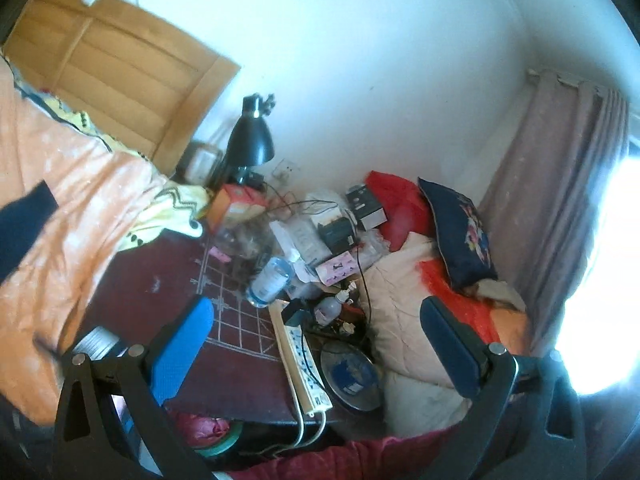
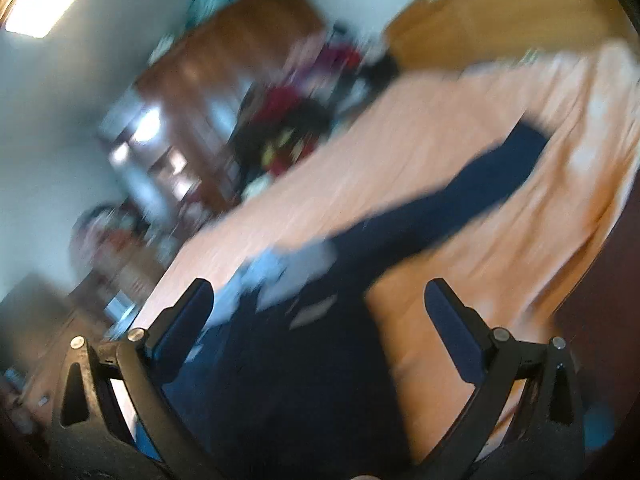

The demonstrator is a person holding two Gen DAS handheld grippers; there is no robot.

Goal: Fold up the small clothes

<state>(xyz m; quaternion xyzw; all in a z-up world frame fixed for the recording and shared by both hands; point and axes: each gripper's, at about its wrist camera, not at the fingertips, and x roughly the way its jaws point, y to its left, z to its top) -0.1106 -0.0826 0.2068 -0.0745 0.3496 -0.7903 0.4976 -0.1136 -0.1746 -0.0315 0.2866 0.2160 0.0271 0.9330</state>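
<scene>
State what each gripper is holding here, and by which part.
Nothing is held. The left gripper has its jaws wide apart over the clutter. The right gripper is open above the dark garment on the orange sheet.

Orange bed sheet (image 2: 420, 152) fills the middle and right of the right wrist view, pretty blurry, with a dark navy garment (image 2: 400, 232) lying right across it.

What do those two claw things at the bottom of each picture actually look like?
Each is a black frame with two splayed arms, triangular cut-outs and silver pivot bolts. The left gripper carries flat rectangular pads: one bright blue, the other shaded and dark navy. The right gripper looks the same build, its pads appearing dark blue. No cables, markings or sleeves show.
</scene>
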